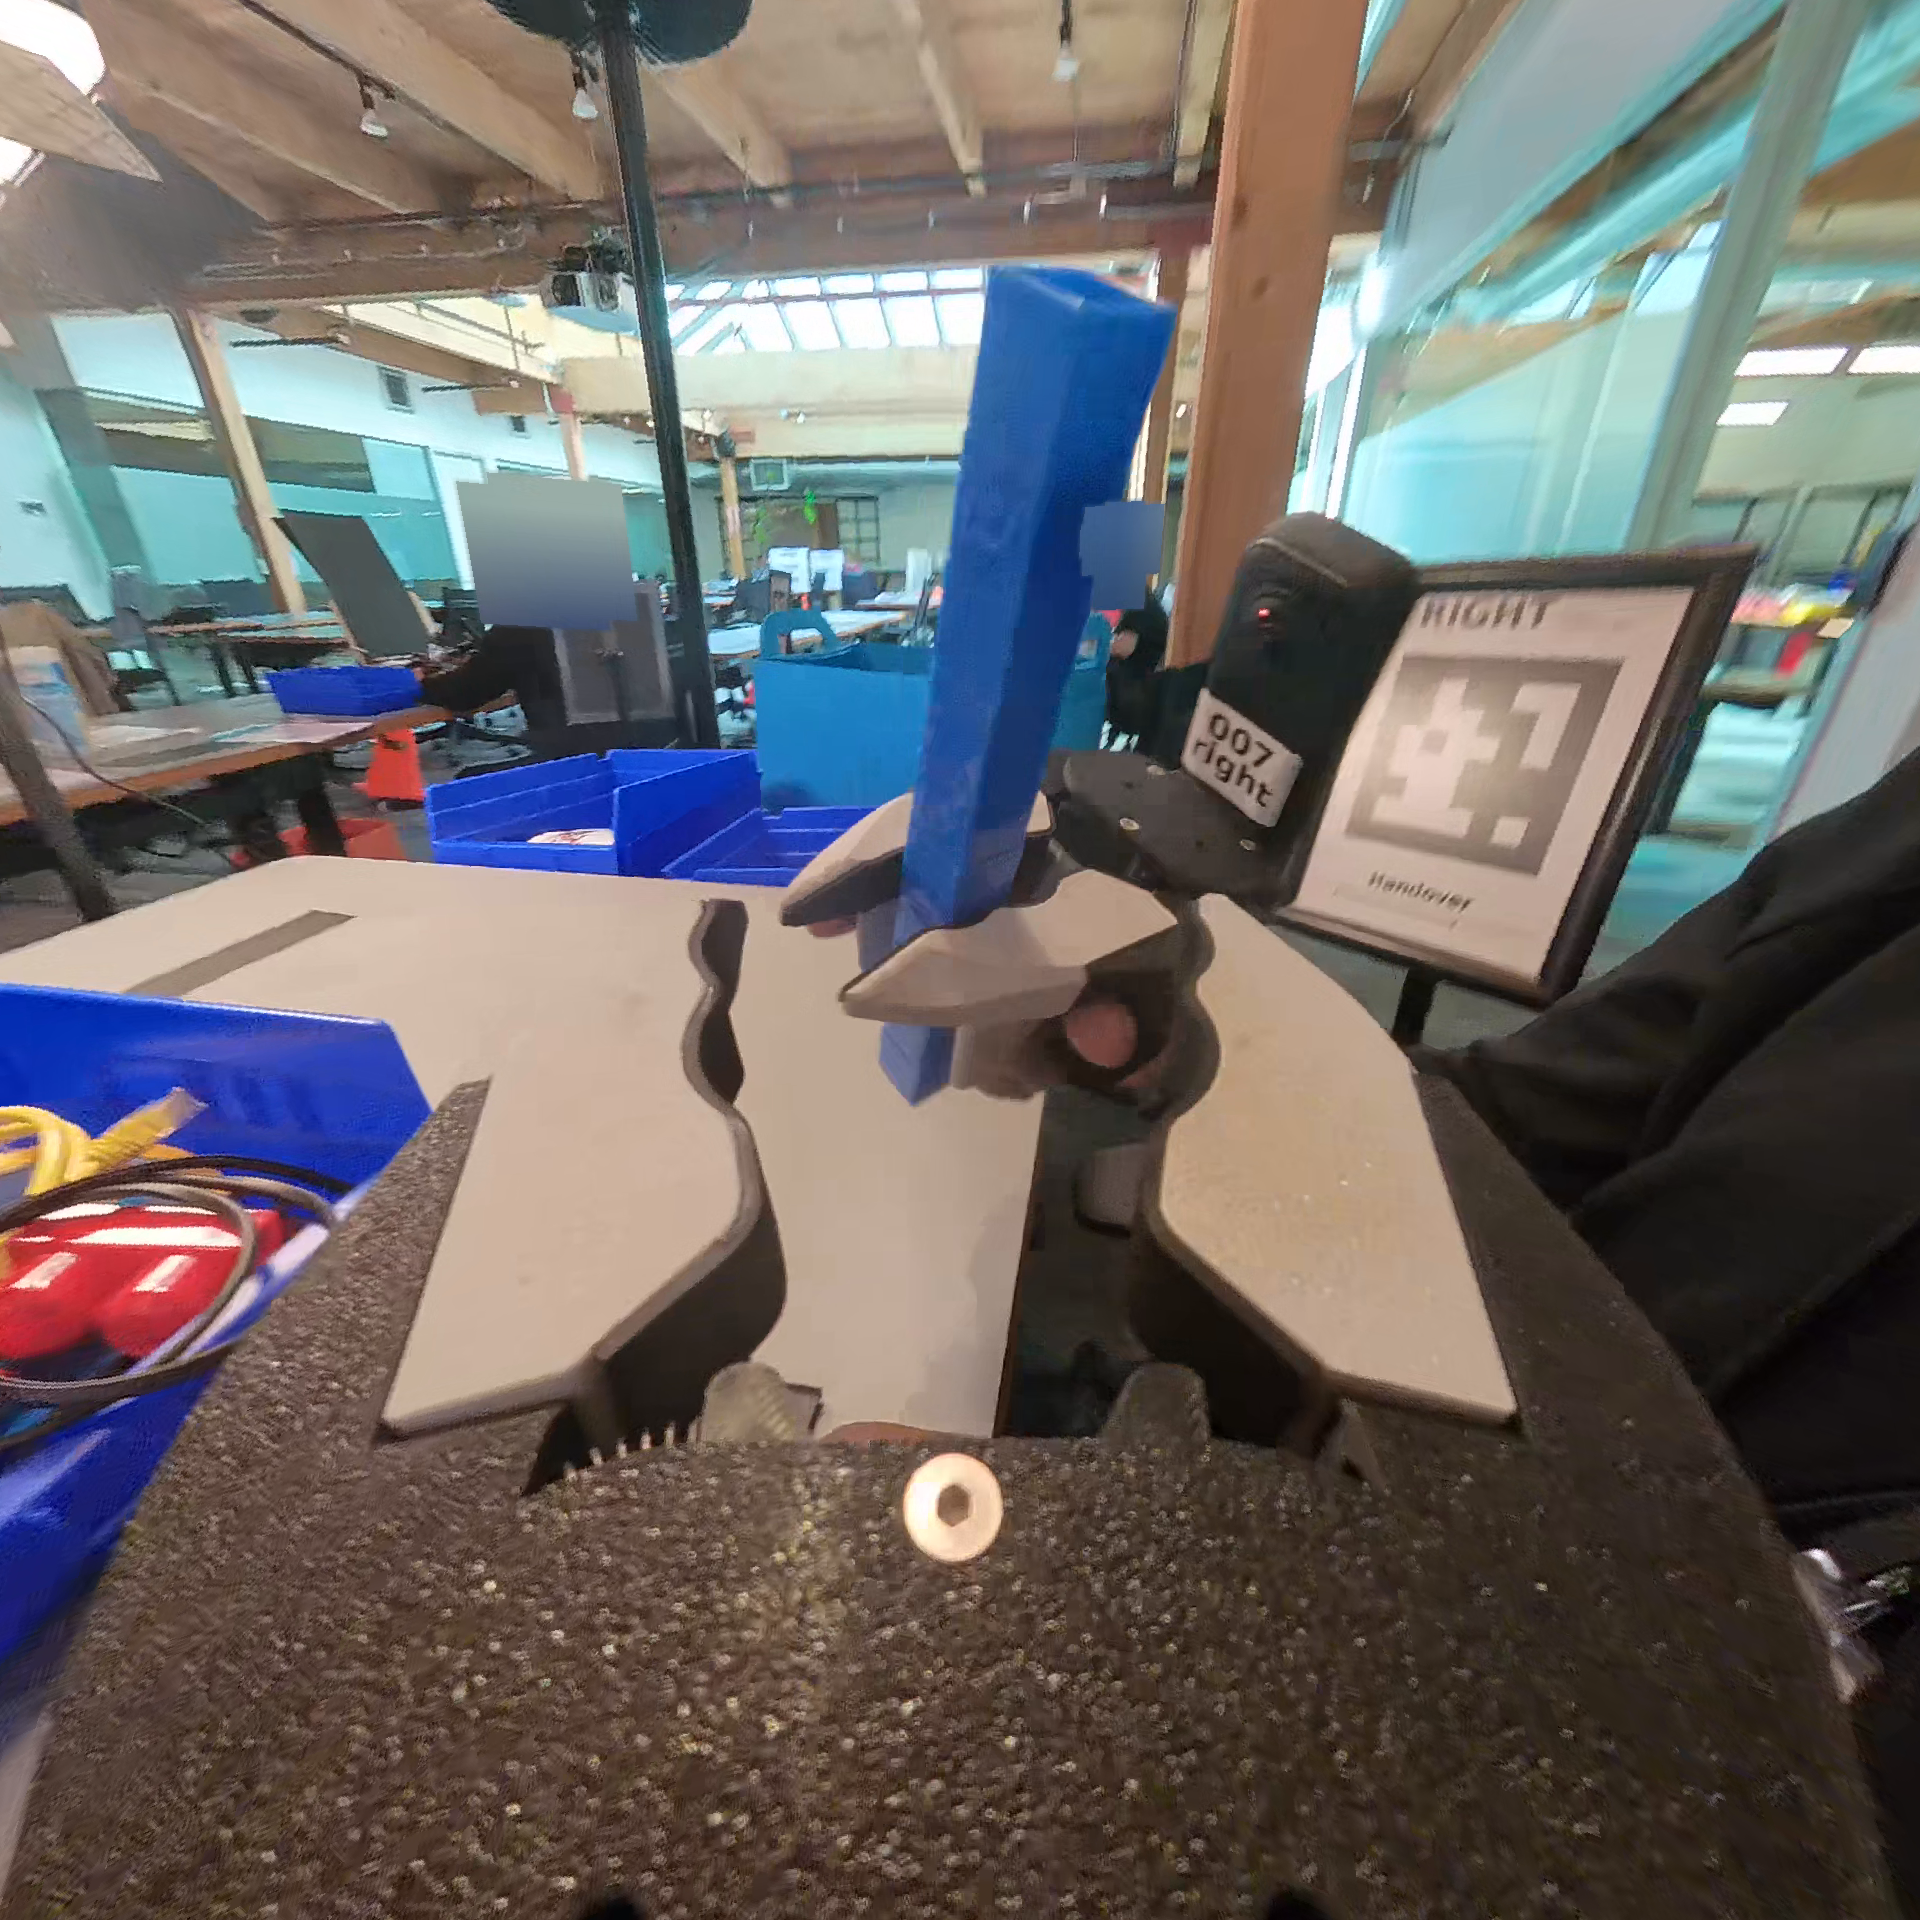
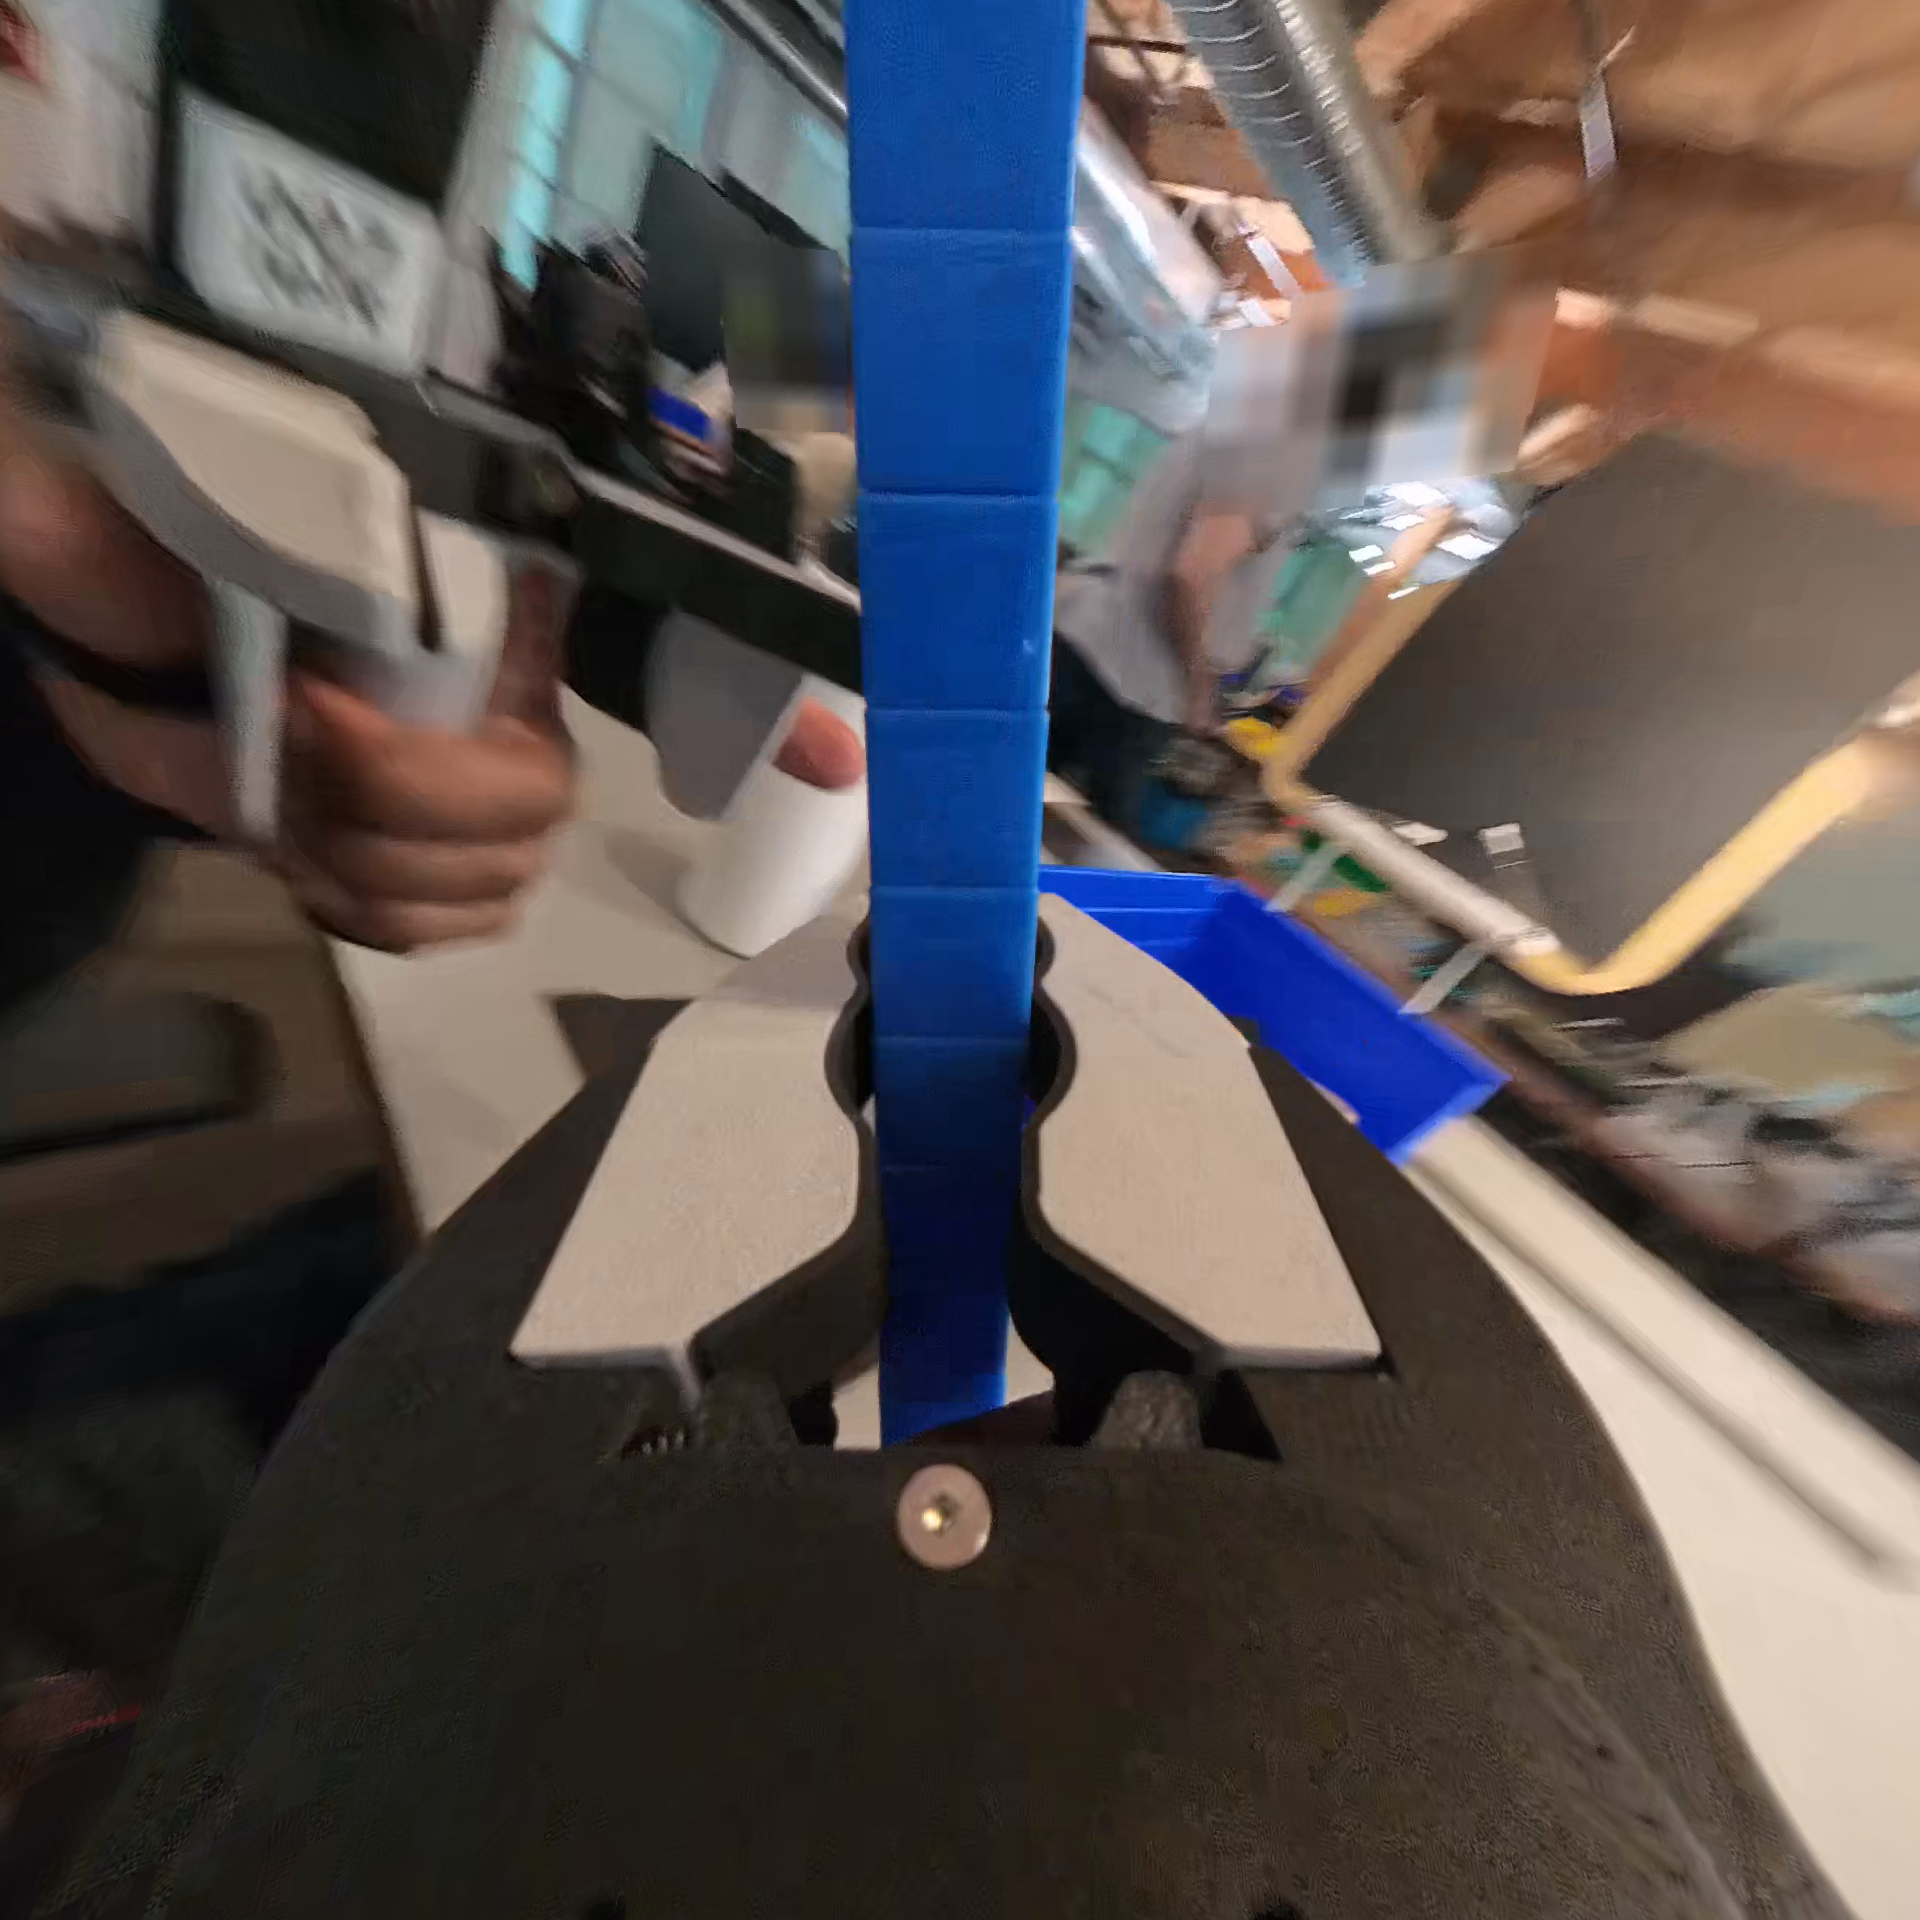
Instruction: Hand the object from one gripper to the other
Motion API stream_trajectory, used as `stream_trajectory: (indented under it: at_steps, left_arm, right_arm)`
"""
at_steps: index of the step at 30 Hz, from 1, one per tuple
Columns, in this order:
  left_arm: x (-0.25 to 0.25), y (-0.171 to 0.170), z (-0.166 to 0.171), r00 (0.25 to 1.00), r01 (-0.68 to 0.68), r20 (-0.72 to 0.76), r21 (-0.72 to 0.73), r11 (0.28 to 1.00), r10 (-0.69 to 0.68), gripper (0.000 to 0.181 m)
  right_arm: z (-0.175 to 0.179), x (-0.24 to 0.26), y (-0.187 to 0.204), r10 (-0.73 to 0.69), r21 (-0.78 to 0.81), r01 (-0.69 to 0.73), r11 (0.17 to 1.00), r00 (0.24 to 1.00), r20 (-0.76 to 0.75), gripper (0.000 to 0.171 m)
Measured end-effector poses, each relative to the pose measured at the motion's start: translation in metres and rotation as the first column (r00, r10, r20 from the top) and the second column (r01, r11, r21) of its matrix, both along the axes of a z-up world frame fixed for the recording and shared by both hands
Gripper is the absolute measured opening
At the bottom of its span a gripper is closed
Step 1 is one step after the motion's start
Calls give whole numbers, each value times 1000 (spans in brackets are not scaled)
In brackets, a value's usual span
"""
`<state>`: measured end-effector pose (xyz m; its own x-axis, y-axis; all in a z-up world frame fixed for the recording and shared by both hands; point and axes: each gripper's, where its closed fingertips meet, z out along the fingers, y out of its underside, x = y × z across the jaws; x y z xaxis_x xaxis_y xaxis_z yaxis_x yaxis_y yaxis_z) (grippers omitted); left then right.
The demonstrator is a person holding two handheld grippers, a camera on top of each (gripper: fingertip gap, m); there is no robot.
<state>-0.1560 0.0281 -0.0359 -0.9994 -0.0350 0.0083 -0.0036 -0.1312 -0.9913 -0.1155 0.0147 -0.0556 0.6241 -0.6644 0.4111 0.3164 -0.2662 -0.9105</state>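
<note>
A long blue bar (image 1: pixel 1029 582) stands nearly upright, gripped near its lower end by my right gripper (image 1: pixel 940 914), which is shut on it. In the right wrist view the bar (image 2: pixel 956 520) runs up between the closed right gripper (image 2: pixel 956 935). My left gripper (image 1: pixel 966 935) is wide open and empty. Its grey fingers (image 1: pixel 582 1143) flank the bar's lower end, which sits in line with the gap just past the tips, not touching. The left gripper's fingers (image 2: pixel 270 478) show blurred at the left, held by a hand (image 2: pixel 416 821).
A blue bin (image 1: pixel 208 1049) with cables and red items sits at the left on the grey table (image 1: pixel 416 914). More blue bins (image 1: pixel 603 810) stand behind. A framed marker sign (image 1: pixel 1486 769) stands at right, next to a dark sleeve (image 1: pixel 1714 1091). A blue bin (image 2: pixel 1299 997) lies beyond the right gripper. About 5 cm separates my left fingertips from my right.
</note>
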Motion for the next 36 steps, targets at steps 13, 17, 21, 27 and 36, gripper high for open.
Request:
stream_trajectory:
  at_steps: [13, 17, 21, 27, 36]
  left_arm:
    - [-15, -19, -23, 976, 191, -110, 35, 981, -186, 62]
    - [-4, -22, -36, 991, 115, -84, 112, 987, -106, 26]
    - [12, -7, -9, 991, 42, -125, -46, 998, -47, 24]
    - [40, 30, 26, 959, -98, -282, -276, 956, 17, 24]
    - [54, 32, 26, 823, -111, -546, -426, 898, -158, 24]
  right_arm:
    - [-48, -46, 50, 517, 210, -480, 852, 710, -477, 24]
    - [-58, -35, 49, 439, 137, -429, 893, 760, -479, 25]
    - [-35, -26, 31, 348, 47, -349, 936, 895, -278, 46]
    - [-2, -31, 0, 196, -155, -165, 974, 957, 212, 55]
    - [0, -26, 4, 91, -199, -1, 980, 892, 443, 60]
